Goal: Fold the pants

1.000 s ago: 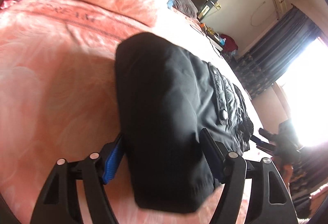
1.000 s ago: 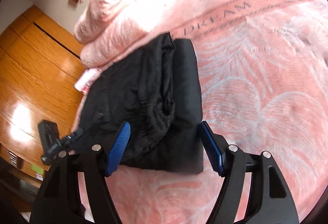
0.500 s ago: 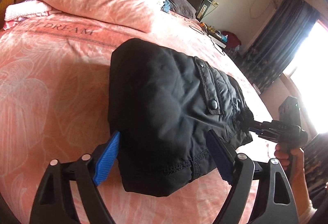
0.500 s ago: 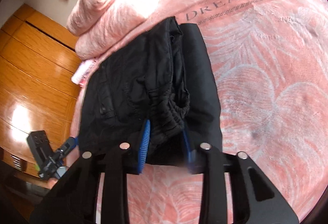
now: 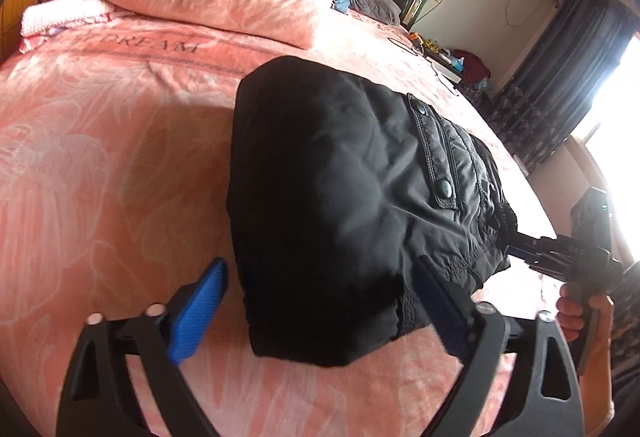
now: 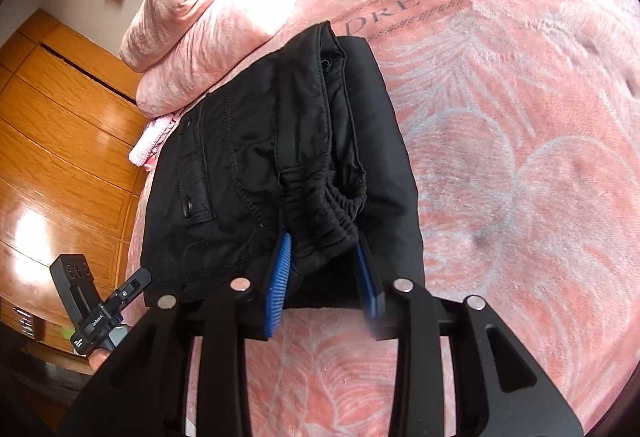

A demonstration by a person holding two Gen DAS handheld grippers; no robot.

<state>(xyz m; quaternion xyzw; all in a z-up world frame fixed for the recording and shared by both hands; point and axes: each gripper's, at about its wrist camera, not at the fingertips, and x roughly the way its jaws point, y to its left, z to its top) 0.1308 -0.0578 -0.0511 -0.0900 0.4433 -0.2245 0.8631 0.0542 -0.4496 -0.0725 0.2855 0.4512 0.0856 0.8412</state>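
The black pants (image 5: 340, 197) lie folded into a thick bundle on the pink bed. In the left wrist view my left gripper (image 5: 320, 301) is open, its blue pads standing either side of the bundle's near end, the right pad tucked at the hem. In the right wrist view the pants (image 6: 248, 165) show their elastic waistband (image 6: 324, 201) towards me. My right gripper (image 6: 324, 269) is closed on the gathered waistband, fabric bunched between the blue pads. The right gripper also shows in the left wrist view at the bundle's far end (image 5: 516, 241).
The pink blanket (image 5: 100, 157) with "DREAM" lettering covers the bed. Folded pink quilts (image 6: 208, 1) are stacked at the headboard. A wooden wardrobe (image 6: 60, 141) stands beside the bed. Dark curtains (image 5: 560, 77) and a bright window are on the far side.
My right gripper went from open around the waistband to closed on it. My left gripper backed off a little, staying open around the bundle's end.
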